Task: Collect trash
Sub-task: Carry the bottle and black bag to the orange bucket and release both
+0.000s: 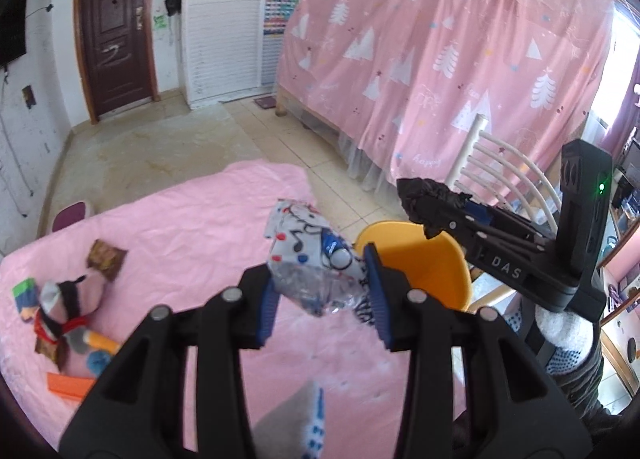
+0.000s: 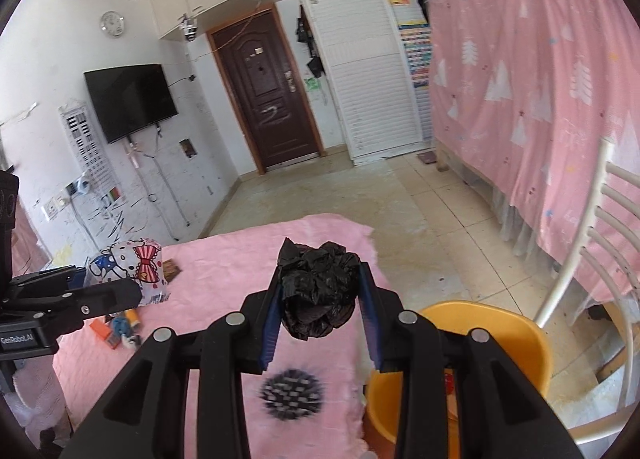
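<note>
Wrapper (image 1: 316,259) between jaws (left), perhaps crumpled

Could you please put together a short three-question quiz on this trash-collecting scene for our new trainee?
1. True or false: the right gripper is shut on a crumpled black plastic bag.
2. What does the left gripper hold? A) an orange block B) a cartoon-printed plastic wrapper C) a brown wrapper
3. Fill in: the container beside the pink-covered table is a ____ bin.

Key
1. True: the bag sits pinched between the blue pads.
2. B: the cartoon-printed wrapper is clamped between the pads; the brown wrapper and orange block lie on the table.
3. Yellow.
</note>
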A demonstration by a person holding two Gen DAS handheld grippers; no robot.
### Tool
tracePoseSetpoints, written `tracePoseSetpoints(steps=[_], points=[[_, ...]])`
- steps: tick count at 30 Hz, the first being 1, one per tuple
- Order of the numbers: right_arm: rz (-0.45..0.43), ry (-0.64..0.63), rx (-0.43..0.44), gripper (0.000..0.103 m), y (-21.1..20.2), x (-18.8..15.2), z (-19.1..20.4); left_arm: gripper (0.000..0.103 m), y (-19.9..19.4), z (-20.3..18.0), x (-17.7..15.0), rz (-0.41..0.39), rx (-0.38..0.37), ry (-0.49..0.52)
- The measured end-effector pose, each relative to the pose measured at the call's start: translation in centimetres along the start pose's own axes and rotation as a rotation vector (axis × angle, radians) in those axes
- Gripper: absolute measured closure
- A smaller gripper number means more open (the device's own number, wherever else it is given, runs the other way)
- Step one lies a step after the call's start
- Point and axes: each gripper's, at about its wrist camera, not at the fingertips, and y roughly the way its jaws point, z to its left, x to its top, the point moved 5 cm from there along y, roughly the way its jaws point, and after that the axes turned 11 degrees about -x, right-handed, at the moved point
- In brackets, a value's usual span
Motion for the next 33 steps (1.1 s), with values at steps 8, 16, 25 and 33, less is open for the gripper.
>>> tracePoseSetpoints(steps=[8,16,25,33], points=[[0.02,0.068,-0.067,0.078,1.0,-1.1,-5.7,0.066,5.6,-4.3,2.1,0.06,-0.079,0.026],[0.045,0.144,-0.093,0.078,2.0,-2.6,-9.5,0.066,9.9,-8.1,3.1,0.127,-0.123,0.066],[0.052,0.226,-0.131,0.074,2.2,-3.6,-12.9,0.04,13.1,-10.6,3.2,0.163,-0.163,0.059],[0.038,0.236,-0.146,0.059,1.5,-3.6,-12.9,0.038,12.9,-10.5,3.4,0.164,-0.164,0.038]])
